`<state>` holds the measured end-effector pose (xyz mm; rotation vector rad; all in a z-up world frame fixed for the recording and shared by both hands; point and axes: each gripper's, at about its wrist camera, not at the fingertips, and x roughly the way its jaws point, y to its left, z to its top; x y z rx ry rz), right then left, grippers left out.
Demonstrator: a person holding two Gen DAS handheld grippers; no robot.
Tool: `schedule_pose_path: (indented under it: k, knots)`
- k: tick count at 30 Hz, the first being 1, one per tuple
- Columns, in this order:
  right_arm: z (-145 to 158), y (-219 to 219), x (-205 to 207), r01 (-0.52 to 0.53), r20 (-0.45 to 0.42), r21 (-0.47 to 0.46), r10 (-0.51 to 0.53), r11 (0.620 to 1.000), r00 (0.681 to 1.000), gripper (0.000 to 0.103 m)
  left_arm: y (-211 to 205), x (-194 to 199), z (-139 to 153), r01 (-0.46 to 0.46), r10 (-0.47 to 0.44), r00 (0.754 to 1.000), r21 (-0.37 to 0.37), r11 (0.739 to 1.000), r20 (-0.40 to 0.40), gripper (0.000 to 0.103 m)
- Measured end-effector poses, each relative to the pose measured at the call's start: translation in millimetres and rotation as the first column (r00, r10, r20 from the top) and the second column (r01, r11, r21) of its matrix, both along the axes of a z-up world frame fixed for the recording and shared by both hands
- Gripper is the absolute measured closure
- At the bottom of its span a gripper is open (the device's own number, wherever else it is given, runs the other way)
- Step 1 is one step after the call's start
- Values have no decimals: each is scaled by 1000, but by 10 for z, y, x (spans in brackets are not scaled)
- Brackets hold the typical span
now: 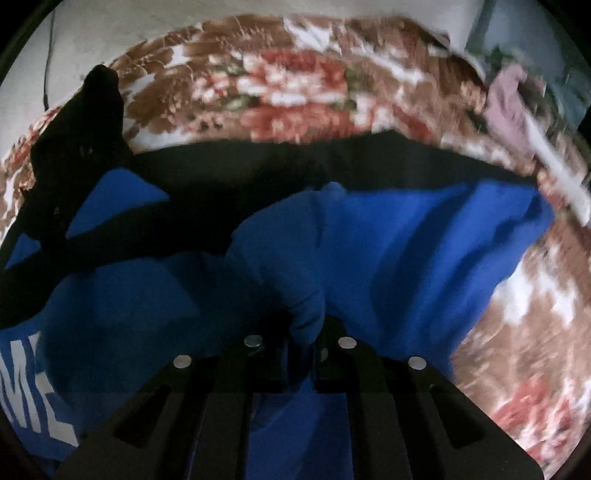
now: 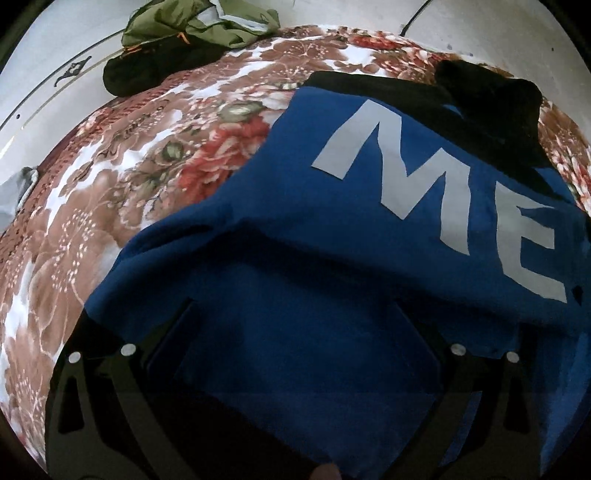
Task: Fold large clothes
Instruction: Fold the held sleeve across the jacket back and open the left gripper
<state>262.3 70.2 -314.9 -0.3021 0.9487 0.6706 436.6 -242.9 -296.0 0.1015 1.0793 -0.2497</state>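
Nearest me, my left gripper [image 1: 301, 343] has its jaws nearly together, clenched on a bunched fold of the blue cotton garment with black panels and large pale lettering [image 1: 406, 251]; the cloth rises out of the narrow gap between them in a soft ridge. My right gripper [image 2: 291, 373] stands with its jaws spread wide, released, with the same garment's blue cloth [image 2: 295, 332] lying flat below and between them; I cannot see the pads pressing on anything.

The garment lies spread on the bed, over a brown, red and white floral bedspread [image 2: 110, 206]. From the right wrist view it runs away from me toward the far right, lettering face up, with the black part [image 2: 487, 110] at the far end, so I judge its long axis runs near to far, slanting right. From the left wrist view the blue body stretches across to the right, and a black band and sleeve [image 1: 74, 158] cross on the far left side.

The coming move turns on this: the left jaws already have cloth, while the right jaws sit above loose cloth and are not holding it. I would judge the right hand needs to close on the near edge before the fold is carried toward the far black end.

Beyond, an olive green jacket, crumpled, [image 2: 199, 22] sits at the bed's far edge, well apart.
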Motion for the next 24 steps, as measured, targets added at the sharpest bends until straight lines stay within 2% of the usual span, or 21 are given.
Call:
schedule_pose_path:
  k: [1,2,3,4,6,10,12,14,16,18,20,22,24]
  knots:
    - [6,-23,-3,1,0,7,-1,1000,1000,5,-48,-23,-65,3,-3,1000,38,999,4,86]
    - [14,-47,-15,5,-2,17,-5,1000,1000,5,-113,-56,-106,19,-20,1000,64,998,13,64]
    - [20,-69,-31,8,-3,21,-8,1000,1000,5,-162,-96,-118,32,-34,999,79,996,28,32]
    - [23,-89,-48,1,-10,22,-1,1000,1000,5,-224,-141,-122,46,-51,998,90,995,46,21]
    - [53,-134,-114,-27,-19,25,28,999,999,5,-305,-245,-93,71,-77,995,97,993,60,14]
    - [189,-261,-266,-76,-10,1,76,997,997,5,-391,-473,156,73,-80,994,100,992,68,7]
    - [323,-385,-329,-71,-14,-6,71,997,997,5,-385,-592,412,69,-78,993,100,993,88,6]
    - [483,-534,-402,-71,-21,-20,70,997,997,5,-340,-671,749,48,-56,994,85,995,98,5]
    - [627,-718,-497,-86,-12,-41,86,995,996,5,-242,-719,1250,28,-34,992,46,999,124,5]
    - [716,-986,-594,-94,-14,-65,94,993,996,5,-129,-754,1652,34,-49,984,91,995,172,5]
    - [738,-1233,-674,-112,-36,-96,109,989,993,5,83,-760,1985,14,-50,979,178,984,199,5]
    - [800,-1546,-745,-128,-24,-128,126,983,992,5,369,-722,2171,-6,-37,978,203,979,207,5]
    - [902,-1848,-670,-150,-19,-119,149,982,989,5,726,-678,2243,-46,1,975,200,979,221,5]
